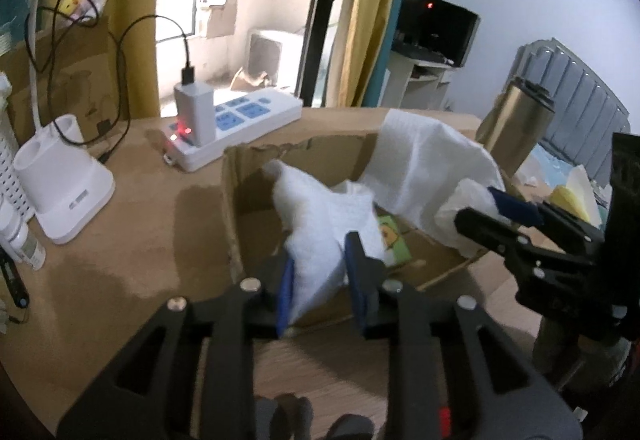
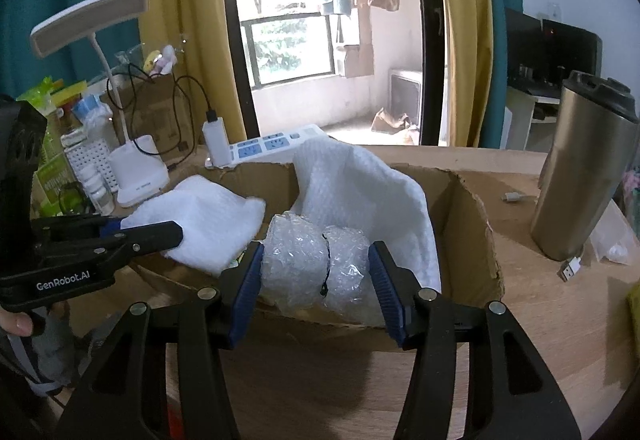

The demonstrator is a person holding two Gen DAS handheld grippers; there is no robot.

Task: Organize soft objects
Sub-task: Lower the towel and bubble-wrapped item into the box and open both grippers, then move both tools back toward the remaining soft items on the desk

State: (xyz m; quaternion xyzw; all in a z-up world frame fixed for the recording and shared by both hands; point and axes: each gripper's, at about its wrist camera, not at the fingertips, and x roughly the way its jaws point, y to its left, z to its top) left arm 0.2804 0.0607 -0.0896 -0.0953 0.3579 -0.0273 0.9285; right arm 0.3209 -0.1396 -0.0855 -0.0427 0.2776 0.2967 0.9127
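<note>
Two grippers: left gripper (image 1: 322, 280), right gripper (image 2: 316, 288).
One cardboard box (image 2: 472, 240), frame centre.
Two white cloths: white cloth (image 2: 208, 220), draped cloth (image 2: 372, 191).
One bubble-wrap bundle (image 2: 316, 268).
One power strip (image 1: 240, 119).
One steel tumbler (image 2: 588, 171), right edge.
One desk lamp (image 2: 136, 163), left.

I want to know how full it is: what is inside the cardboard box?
Inside the cardboard box: a bubble wrap roll gripped by the right gripper, a white sheet draped over the back wall, a green packet. The floor beneath them is hidden.
</note>
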